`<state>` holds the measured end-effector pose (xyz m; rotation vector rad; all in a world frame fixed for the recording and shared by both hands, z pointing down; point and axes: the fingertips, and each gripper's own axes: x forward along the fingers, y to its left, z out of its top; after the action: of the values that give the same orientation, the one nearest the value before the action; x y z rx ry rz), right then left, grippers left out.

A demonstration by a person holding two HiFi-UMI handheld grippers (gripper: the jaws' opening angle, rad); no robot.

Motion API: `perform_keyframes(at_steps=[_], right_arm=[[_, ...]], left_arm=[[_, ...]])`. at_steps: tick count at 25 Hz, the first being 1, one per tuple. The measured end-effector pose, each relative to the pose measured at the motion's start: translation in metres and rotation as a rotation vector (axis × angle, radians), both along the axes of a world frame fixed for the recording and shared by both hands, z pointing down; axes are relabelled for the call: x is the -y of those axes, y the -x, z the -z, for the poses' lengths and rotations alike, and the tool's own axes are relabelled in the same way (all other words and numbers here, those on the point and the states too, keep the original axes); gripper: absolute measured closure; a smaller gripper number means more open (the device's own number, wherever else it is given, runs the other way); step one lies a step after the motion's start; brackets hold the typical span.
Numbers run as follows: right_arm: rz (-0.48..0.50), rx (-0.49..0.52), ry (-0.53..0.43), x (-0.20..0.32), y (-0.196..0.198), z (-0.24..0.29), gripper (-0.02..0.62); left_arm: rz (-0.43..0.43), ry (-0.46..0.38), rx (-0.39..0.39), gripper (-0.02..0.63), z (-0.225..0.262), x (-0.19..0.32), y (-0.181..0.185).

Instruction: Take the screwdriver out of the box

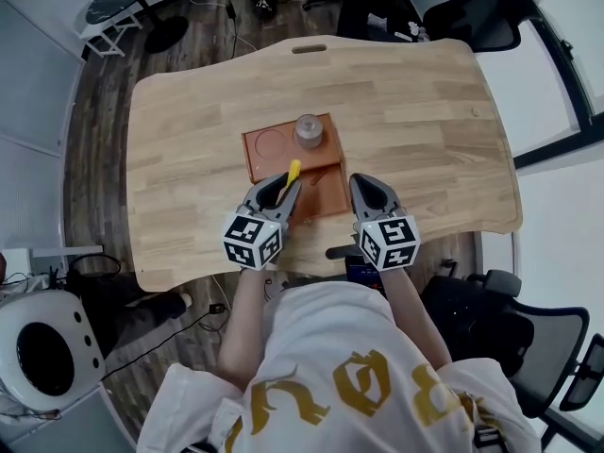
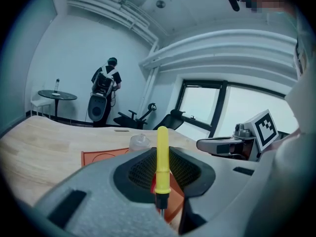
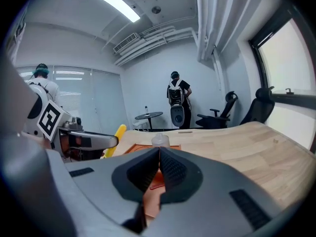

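Observation:
A screwdriver with a yellow handle (image 1: pixel 293 170) stands upright between the jaws of my left gripper (image 1: pixel 286 189), which is shut on its lower end just above the black collar. In the left gripper view the screwdriver's handle (image 2: pixel 162 157) rises in front of the pads. It hangs above the near edge of the orange box (image 1: pixel 269 144), an open flat tray on the wooden table (image 1: pixel 425 111). My right gripper (image 1: pixel 364 186) hovers to the right of the box with its jaws shut and nothing between them (image 3: pixel 159 152). From the right gripper view, the screwdriver (image 3: pixel 114 139) shows at the left.
A clear round jar (image 1: pixel 309 130) stands at the far side of the box, also in the gripper views (image 2: pixel 139 142) (image 3: pixel 159 140). Office chairs (image 1: pixel 472 17) stand behind the table and another chair (image 1: pixel 528 328) at my right. A person with a backpack (image 2: pixel 104 85) stands far off.

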<state>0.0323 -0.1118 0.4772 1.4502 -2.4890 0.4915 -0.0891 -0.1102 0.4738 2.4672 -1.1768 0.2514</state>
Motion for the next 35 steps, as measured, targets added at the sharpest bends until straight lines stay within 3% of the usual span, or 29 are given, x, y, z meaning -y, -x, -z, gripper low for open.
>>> perform_keyframes(at_steps=[3, 7, 18, 35], right_arm=[[-0.009, 0.007, -0.020, -0.001, 0.001, 0.005, 0.584], [-0.014, 0.089, -0.063, -0.003, 0.005, 0.021, 0.584], [-0.025, -0.044, -0.105, -0.011, 0.005, 0.031, 0.584], [0.002, -0.060, -0.088, -0.007, 0.019, 0.028, 0.584]], left_arm=[[0.004, -0.022, -0.014, 0.528, 0.009, -0.005, 0.002], [0.014, -0.052, -0.032, 0.528, 0.024, -0.008, 0.006], [0.034, -0.095, -0.078, 0.528, 0.047, -0.009, 0.016], [0.030, -0.033, -0.092, 0.528, 0.032, -0.004, 0.025]])
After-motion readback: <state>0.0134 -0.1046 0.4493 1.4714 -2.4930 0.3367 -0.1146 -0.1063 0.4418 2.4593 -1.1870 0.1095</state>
